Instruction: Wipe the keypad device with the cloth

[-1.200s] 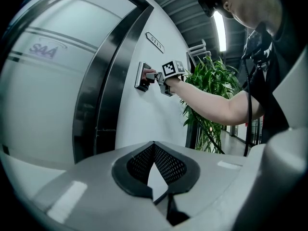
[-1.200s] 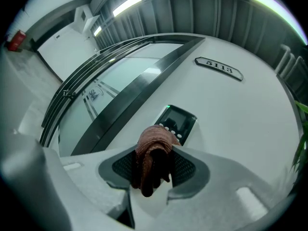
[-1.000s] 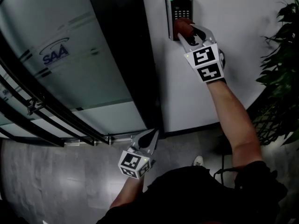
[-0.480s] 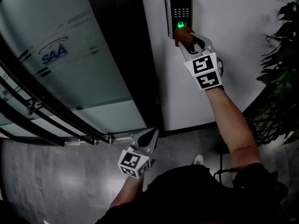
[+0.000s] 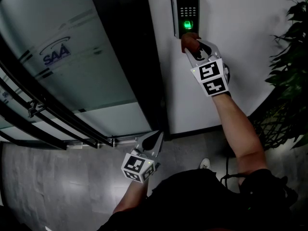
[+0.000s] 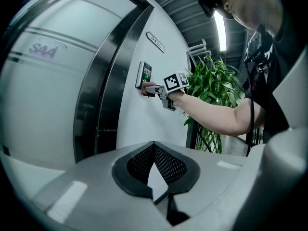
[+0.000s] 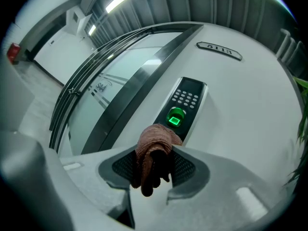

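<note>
The keypad device (image 5: 185, 12) is a dark panel on the white wall, with number keys above a glowing green sensor (image 7: 176, 117). My right gripper (image 5: 192, 42) is shut on a bunched reddish-brown cloth (image 7: 153, 150), which sits just below the device's lower edge. In the right gripper view the cloth hides the device's (image 7: 185, 107) bottom end. From the left gripper view, the device (image 6: 145, 74) and the right gripper (image 6: 151, 90) show far off. My left gripper (image 5: 155, 139) hangs low near the door frame, shut with nothing in it.
A frosted glass door (image 5: 62, 57) with a dark frame (image 5: 130, 52) stands left of the white wall (image 5: 240, 42). A leafy plant (image 5: 288, 71) fills the right edge. A small number plate (image 7: 219, 50) is fixed above the device. Grey floor (image 5: 57, 186) lies below.
My right gripper slid the cloth down off the device's lower half; the green sensor, covered a second ago, now shows. The left gripper has stayed put.
</note>
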`<move>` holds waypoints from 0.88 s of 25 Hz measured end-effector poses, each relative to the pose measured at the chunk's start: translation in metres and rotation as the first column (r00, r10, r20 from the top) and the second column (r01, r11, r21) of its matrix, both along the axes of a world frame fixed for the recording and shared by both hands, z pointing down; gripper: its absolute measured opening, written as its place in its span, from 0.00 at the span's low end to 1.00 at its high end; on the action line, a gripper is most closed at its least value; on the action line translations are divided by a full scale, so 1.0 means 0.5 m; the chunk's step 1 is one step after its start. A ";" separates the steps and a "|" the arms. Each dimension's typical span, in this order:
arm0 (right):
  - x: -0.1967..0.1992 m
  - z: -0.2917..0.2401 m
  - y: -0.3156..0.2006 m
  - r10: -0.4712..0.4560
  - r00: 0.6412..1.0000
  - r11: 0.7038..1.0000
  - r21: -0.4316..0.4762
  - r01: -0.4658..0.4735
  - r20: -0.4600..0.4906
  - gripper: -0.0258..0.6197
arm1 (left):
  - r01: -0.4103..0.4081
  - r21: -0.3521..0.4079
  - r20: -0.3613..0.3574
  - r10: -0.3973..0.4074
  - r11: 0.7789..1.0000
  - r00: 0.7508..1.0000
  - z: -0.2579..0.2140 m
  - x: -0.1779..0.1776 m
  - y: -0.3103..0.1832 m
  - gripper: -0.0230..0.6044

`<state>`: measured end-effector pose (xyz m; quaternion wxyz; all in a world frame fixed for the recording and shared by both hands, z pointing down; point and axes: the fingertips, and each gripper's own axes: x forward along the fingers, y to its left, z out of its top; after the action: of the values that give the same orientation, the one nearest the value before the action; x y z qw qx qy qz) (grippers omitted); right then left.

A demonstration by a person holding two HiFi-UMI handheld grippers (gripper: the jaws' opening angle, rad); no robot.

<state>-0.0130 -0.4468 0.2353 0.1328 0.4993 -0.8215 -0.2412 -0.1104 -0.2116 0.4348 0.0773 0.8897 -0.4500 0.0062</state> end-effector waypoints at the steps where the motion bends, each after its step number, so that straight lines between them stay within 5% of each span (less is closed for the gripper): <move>1: 0.000 0.004 0.000 0.000 1.000 1.000 -0.003 0.000 -0.001 0.27 | 0.000 -0.001 0.000 0.000 1.000 1.000 0.001 0.000 0.000 0.06; 16: -0.003 0.067 -0.005 -0.013 1.000 0.995 -0.096 0.010 -0.023 0.27 | -0.007 -0.002 0.006 0.007 1.000 1.000 -0.002 0.005 0.001 0.06; 22: 0.009 -0.001 0.050 -0.053 0.998 0.998 -0.027 0.054 0.039 0.27 | 0.002 -0.004 0.009 -0.001 1.000 1.000 0.002 0.005 0.001 0.06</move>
<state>-0.0084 -0.4216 0.2346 0.1174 0.4796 -0.8404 -0.2234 -0.1077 -0.2111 0.4356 0.0771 0.8891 -0.4510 0.0110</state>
